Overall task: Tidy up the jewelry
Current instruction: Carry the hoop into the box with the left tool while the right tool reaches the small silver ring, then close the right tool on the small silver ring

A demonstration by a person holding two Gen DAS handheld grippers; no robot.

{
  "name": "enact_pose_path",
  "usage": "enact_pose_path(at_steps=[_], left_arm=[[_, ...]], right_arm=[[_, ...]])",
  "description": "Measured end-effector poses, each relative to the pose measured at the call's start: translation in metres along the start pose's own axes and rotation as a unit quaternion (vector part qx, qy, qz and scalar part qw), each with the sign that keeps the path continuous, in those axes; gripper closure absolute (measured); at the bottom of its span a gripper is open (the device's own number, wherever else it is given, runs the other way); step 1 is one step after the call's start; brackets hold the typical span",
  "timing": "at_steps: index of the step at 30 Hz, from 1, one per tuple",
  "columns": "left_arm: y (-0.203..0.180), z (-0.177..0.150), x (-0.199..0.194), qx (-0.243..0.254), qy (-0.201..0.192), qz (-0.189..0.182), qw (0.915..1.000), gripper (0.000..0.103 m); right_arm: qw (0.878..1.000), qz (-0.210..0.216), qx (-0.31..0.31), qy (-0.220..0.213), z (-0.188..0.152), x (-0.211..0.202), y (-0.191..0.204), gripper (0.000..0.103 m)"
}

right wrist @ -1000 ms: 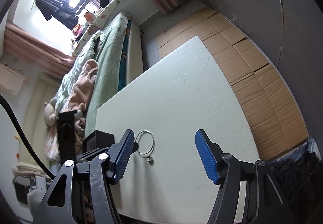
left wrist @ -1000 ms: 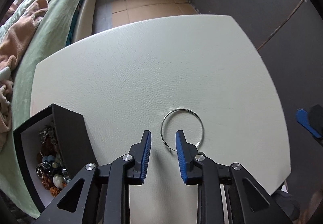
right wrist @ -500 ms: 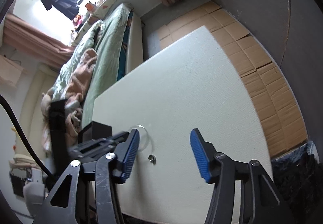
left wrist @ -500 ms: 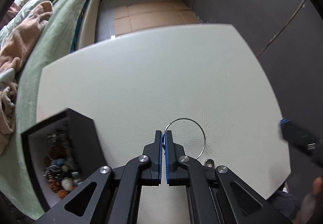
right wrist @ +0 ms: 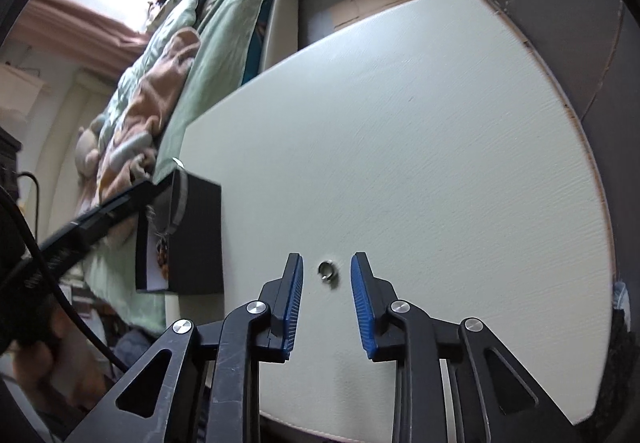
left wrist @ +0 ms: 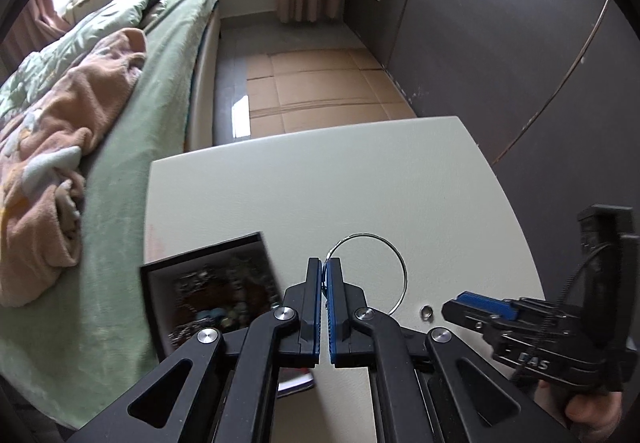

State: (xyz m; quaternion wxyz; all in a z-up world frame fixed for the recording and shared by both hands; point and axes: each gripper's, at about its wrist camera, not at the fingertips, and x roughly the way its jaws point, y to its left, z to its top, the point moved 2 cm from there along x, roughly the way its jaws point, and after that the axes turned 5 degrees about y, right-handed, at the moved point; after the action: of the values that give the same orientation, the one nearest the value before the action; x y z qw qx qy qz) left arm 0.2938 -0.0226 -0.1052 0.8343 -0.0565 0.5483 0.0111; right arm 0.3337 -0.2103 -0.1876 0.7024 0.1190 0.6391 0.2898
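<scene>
My left gripper (left wrist: 324,263) is shut on a thin silver hoop (left wrist: 394,257) and holds it lifted above the white table (left wrist: 360,179). A black jewelry box (left wrist: 208,283) with beads and chains inside stands just left of it, blurred. A small silver ring (left wrist: 426,312) lies on the table to the right of the hoop. In the right wrist view my right gripper (right wrist: 326,263) is open, its blue pads on either side of the small ring (right wrist: 328,270). The black box (right wrist: 196,235) stands to its left.
A bed with green bedding (left wrist: 132,55) and a pink blanket (left wrist: 60,147) runs along the table's left side. Dark wall panels (left wrist: 520,43) stand to the right. Cardboard sheets (left wrist: 320,87) cover the floor beyond the table. The right gripper's body (left wrist: 560,327) shows at right.
My left gripper shut on the hoop and lifted it up and toward the box. My right gripper moved down and forward so that its open pads straddle the small ring.
</scene>
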Motion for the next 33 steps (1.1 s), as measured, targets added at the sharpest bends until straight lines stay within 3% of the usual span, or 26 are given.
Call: enact_pose_path(at_steps=[8, 15, 19, 24, 30, 33], left_arm=[[0.027, -0.01, -0.021, -0.019, -0.016, -0.006, 0.9997, 0.101], [0.047, -0.02, -0.032, -0.033, -0.025, -0.005, 0.9991, 0.101], [0.056, -0.023, -0.037, -0.04, -0.028, -0.004, 0.9988, 0.101], [0.067, -0.026, -0.041, -0.048, -0.031, -0.001, 0.9984, 0.101], [0.074, -0.029, -0.041, -0.049, -0.027, 0.009, 0.9984, 0.101], [0.076, -0.03, -0.038, -0.052, -0.023, 0.011, 0.9983, 0.101]], right_arm=[[0.999, -0.033, -0.011, 0.023, -0.005, 0.025, 0.012, 0.077], [0.998, -0.057, -0.027, 0.016, 0.001, 0.032, 0.025, 0.078], [0.994, -0.092, -0.051, 0.009, 0.002, 0.036, 0.035, 0.082], [0.985, -0.145, -0.094, 0.001, -0.001, 0.039, 0.047, 0.084], [0.964, -0.215, -0.158, -0.008, -0.009, 0.044, 0.062, 0.088], [0.962, -0.217, -0.167, -0.011, -0.009, 0.042, 0.062, 0.089]])
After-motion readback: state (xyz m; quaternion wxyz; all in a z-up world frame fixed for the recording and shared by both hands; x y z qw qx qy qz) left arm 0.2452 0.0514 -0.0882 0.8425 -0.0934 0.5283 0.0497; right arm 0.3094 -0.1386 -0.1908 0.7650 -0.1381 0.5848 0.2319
